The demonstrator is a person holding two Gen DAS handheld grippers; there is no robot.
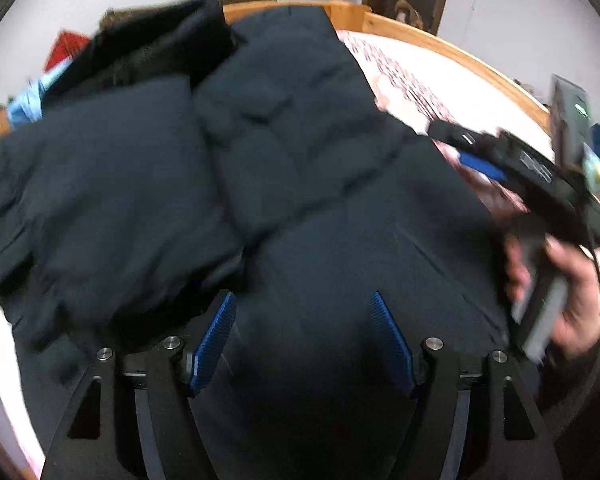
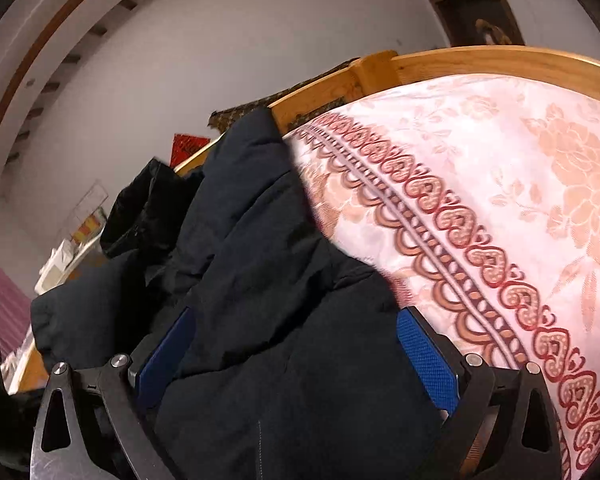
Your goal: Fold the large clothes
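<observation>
Both grippers, the left gripper (image 1: 303,312) with jaws apart over the dark jacket (image 1: 300,168) and the right gripper (image 2: 296,344) wide around its hem, should pinch both layers evenly before folding.

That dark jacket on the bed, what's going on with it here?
A person is folding a dark padded jacket laid out on a bed with a pink floral bedspread, using a handheld gripper in each hand. The left gripper hangs over the jacket's lower part with its jaws apart and nothing between them. The right gripper has its jaws wide around a bunch of the jacket's fabric at the edge nearest the bedspread; whether the pads press on it is unclear.
</observation>
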